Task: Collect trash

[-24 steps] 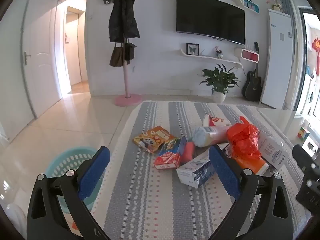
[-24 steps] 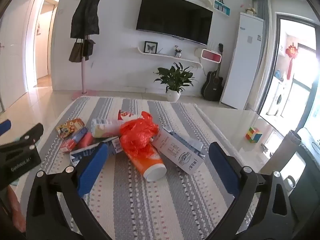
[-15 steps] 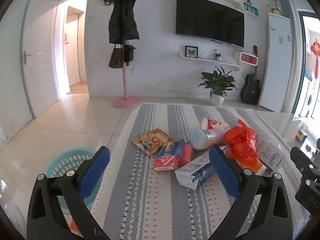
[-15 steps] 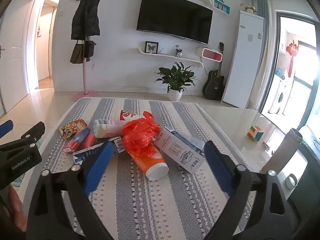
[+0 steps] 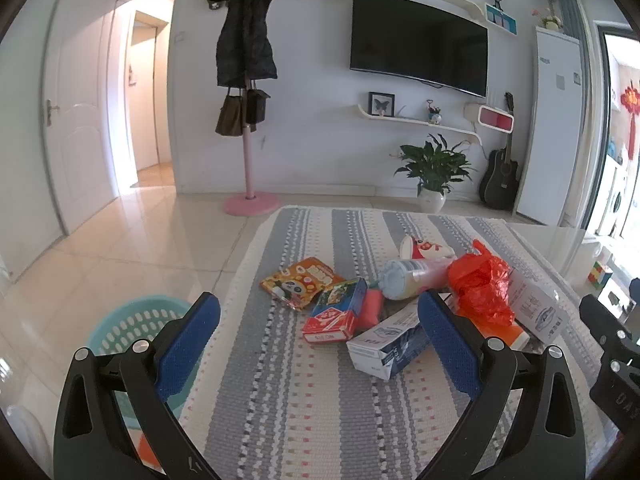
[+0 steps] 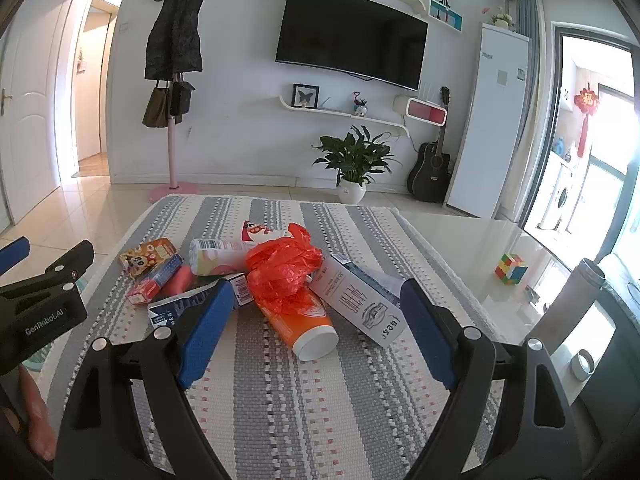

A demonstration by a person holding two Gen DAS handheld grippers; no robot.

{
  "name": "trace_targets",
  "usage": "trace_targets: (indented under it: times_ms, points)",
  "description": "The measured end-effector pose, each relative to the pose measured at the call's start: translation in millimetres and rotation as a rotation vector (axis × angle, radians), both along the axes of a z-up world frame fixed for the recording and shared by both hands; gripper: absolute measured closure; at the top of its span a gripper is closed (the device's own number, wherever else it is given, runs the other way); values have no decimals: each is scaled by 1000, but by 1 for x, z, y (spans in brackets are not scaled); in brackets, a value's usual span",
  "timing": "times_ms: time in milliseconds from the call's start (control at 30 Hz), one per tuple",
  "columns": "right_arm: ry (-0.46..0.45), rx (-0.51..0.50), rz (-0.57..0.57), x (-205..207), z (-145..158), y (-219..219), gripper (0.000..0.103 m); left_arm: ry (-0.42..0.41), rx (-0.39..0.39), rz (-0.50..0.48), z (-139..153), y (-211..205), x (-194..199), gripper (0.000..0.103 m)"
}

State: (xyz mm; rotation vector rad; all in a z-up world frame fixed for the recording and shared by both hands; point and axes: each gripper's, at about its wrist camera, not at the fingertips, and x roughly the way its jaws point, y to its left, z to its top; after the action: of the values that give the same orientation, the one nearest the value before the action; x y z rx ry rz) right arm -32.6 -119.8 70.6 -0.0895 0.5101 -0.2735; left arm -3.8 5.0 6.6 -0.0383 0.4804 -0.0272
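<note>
Trash lay heaped near the middle of a table (image 6: 472, 240) covered by a grey-and-white striped woven cloth (image 6: 304, 400): a crumpled red plastic bag (image 6: 286, 268) draped over an orange tube (image 6: 302, 322), a white carton (image 6: 358, 306) touching the tube toward the table's right edge, a blue-and-white carton (image 5: 386, 342), a red box (image 5: 336, 312), a cartoon snack packet (image 5: 300, 280) nearest the left edge, and a pale cylindrical container (image 5: 412, 276) with a red-and-white paper cup (image 5: 424, 247) behind it. A coloured puzzle cube (image 6: 511, 268) sat on the bare glossy top near the right edge, well apart from the heap. A teal laundry-style basket (image 5: 132, 328) stood on the tiled floor just beside the table's left edge. Across the room were a wall-mounted television (image 6: 350, 36), a coat stand (image 5: 248, 80), a potted plant (image 6: 354, 160) and a guitar (image 6: 432, 168).

The left hand-held gripper (image 5: 318, 348) hovered above the near part of the cloth with its blue pads (image 5: 186, 344) spread wide, holding and touching nothing. The right hand-held gripper (image 6: 318, 330) was likewise spread wide and empty, framing the tube and white carton without contact.
</note>
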Motion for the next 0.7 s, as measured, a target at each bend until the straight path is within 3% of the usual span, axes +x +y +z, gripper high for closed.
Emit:
trace_targets:
  times_ms: [500,700]
  points:
    - [-5,3,-4,-2,3,-2,22,-11,-7,-9,1,2,-1,7]
    - [-9,0,-6,-3,7,-3,22,6,-45,-16,0,5,2,7]
